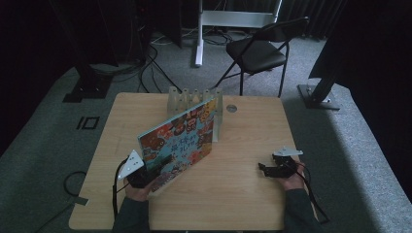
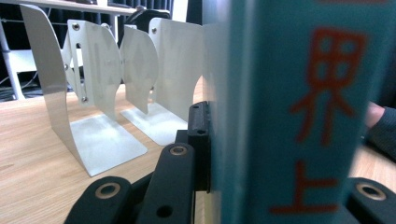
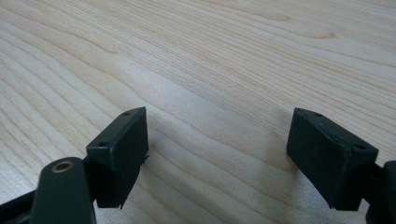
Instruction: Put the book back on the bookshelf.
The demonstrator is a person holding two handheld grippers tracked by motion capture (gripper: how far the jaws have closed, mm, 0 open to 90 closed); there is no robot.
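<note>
Nearest to me, my right gripper (image 1: 273, 168) rests low over the bare table (image 1: 233, 194) at its right side. In the right gripper view its jaws stand wide apart with nothing but wood grain between them: released, empty.

My left gripper (image 1: 145, 174) is clenched on the near lower corner of a picture book (image 1: 179, 141). In the left gripper view the book's teal spine (image 2: 299, 112), with red characters, fills the gap between the jaws, and the left jaw pad (image 2: 198, 140) presses flat against the cover.

The book is held off the table, tilted, its illustrated cover facing up and toward me, its far end reaching toward the rack.

Judgement on handling: a thin, stiff hardcover, moderately light, with a glossy cover that may slip. Held by one corner it will want to pivot and sag at the far end; a grip close to the spine, nearer mid-length, would hold it steadier.

Beyond the book, a row of white metal bookends (image 2: 107, 93) stands upright at the table's far edge (image 1: 194, 99), with open slots between the plates. The book's far corner is near them; I cannot tell whether it touches.

Farther off, a black folding chair (image 1: 260, 51) stands on the grey carpet.
</note>
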